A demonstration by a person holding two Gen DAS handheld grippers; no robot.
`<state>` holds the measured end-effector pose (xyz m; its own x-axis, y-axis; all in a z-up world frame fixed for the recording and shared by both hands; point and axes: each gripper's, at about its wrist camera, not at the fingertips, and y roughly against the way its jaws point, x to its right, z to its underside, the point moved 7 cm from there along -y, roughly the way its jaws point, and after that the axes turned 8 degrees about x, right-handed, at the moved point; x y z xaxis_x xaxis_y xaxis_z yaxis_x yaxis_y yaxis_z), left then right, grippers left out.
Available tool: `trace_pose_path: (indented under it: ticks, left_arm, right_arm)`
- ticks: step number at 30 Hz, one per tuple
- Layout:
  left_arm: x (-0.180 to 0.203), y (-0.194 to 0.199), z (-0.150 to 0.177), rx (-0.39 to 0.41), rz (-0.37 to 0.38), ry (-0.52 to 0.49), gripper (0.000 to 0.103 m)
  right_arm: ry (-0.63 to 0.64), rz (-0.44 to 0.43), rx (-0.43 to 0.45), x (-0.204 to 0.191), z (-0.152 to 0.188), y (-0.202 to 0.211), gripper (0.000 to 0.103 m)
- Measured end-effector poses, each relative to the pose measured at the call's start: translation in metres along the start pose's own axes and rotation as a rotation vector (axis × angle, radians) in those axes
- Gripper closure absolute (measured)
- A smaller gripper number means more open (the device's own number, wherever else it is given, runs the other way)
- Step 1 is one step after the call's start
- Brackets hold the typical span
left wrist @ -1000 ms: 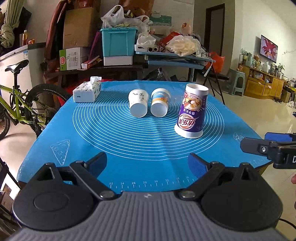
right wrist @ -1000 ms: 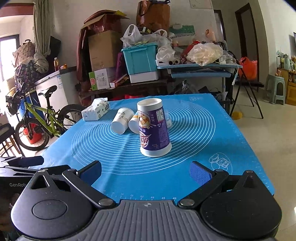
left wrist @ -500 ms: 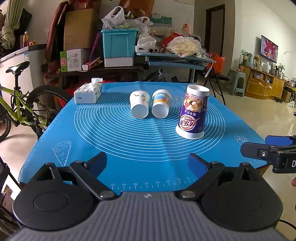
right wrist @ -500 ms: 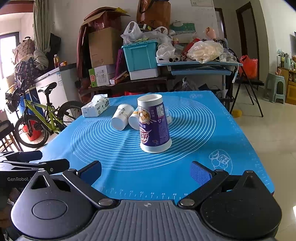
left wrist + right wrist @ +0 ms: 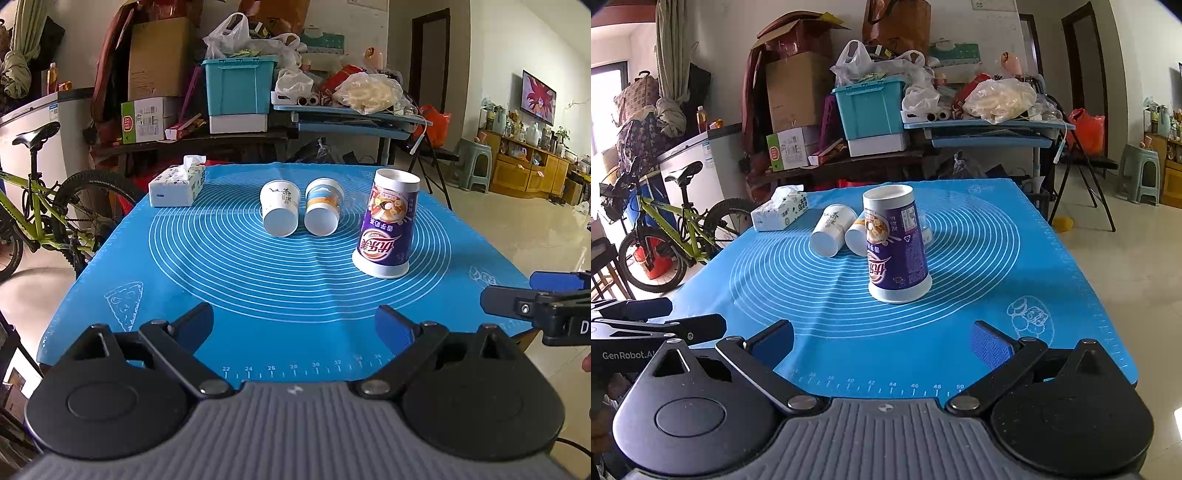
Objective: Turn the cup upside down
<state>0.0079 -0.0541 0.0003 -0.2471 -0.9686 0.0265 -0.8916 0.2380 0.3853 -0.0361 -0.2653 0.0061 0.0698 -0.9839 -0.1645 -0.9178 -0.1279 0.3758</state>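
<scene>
On the blue mat, the purple cup stands upside down; nearer than it, left tool and right tool hover, fingers apart, empty.

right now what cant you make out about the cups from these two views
- Purple cup: its rim faces the blue mat, so the inside is hidden in both views.
- Cup with the orange and blue band: right wrist view, mostly behind the purple cup.
- White cup with black characters: lies with its base toward both cameras, mouth hidden.
- Small clear object: behind the purple cup, unidentifiable.
</scene>
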Motion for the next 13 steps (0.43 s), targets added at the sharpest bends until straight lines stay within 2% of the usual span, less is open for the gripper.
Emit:
trace_pose_path:
  ticks: [13]
  left_arm:
    - [-0.0026,0.0003,-0.0001,0.0,0.001,0.001,0.009]
  right_arm:
    - [0.0,-0.002,-0.007,0.0012,0.0009,-0.0014,0.0]
